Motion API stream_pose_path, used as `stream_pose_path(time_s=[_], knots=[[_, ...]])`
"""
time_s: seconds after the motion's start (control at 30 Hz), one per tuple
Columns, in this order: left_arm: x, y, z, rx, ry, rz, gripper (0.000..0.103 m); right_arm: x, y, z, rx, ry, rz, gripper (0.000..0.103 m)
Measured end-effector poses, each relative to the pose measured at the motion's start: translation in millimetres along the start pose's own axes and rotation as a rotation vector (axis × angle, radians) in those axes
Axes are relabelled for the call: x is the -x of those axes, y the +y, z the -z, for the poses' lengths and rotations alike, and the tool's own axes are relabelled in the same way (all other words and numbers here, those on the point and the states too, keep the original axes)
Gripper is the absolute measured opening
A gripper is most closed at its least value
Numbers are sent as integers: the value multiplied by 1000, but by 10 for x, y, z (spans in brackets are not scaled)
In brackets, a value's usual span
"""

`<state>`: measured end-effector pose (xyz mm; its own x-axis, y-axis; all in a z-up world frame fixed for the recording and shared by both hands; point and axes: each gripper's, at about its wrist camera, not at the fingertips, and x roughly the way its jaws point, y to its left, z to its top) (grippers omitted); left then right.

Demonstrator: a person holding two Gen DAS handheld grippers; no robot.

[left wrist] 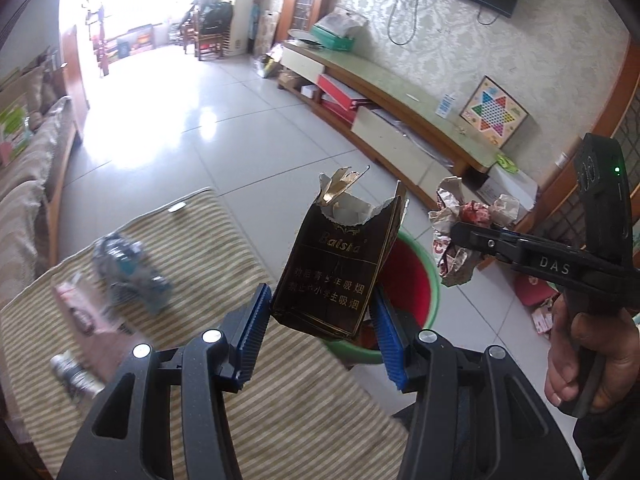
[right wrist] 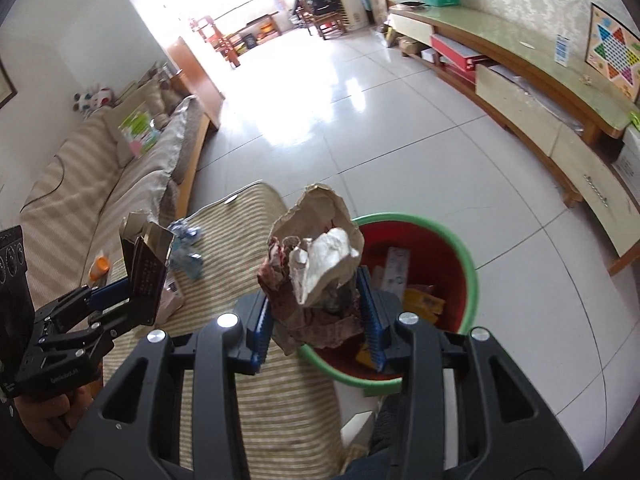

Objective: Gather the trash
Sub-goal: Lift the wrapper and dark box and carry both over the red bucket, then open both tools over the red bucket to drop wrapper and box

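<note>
**Two grippers carry trash beside a bin**

The left gripper (left wrist: 320, 320) is clenched on a torn, dark cigarette pack (left wrist: 332, 268), held upright between its blue pads above the near edge of a striped mat (left wrist: 280, 400). The right gripper (right wrist: 318, 320) grasps a crumpled paper wrapper (right wrist: 316, 264), held over the near rim of a red bin with a green rim (right wrist: 472, 272). Cartons lie inside the bin. On the mat to the left lie a crushed plastic bottle (left wrist: 128, 268) and other blurred litter. A sofa (right wrist: 100, 168) stands far left.
</note>
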<state>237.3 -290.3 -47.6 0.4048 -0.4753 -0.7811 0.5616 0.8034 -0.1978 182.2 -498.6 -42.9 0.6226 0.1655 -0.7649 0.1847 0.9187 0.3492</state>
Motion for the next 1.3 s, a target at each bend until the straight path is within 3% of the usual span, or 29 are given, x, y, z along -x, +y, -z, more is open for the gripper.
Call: stream_pose_path(time_s=[0.37,0.7,0.8,0.87,0.9,0.97,1.3], knots=[[-656,-393,-237,-8,61,93,48,-187,-602,-176,-68,11,19,38],[-858,-429,-277,-6,97,102,49,-343,-686,-139,-86,30,8,38],[-894,-402,-284,10,107,103,53,-361,-684,-129,-79,37,13,39],[-898,-389,-281,18,108,112,78,-375,-650,-153,-68,44,23,49],[-880,-384,-279,17,97,105,82,-371,-635,-153,-63,42,35,55],[-835,-357,-269,20,80,98,83,-354,-628,-153,-54,33,44,79],[-584,-117,-136,53,60,59,84,-291,-461,-164,-31,9,36,94]])
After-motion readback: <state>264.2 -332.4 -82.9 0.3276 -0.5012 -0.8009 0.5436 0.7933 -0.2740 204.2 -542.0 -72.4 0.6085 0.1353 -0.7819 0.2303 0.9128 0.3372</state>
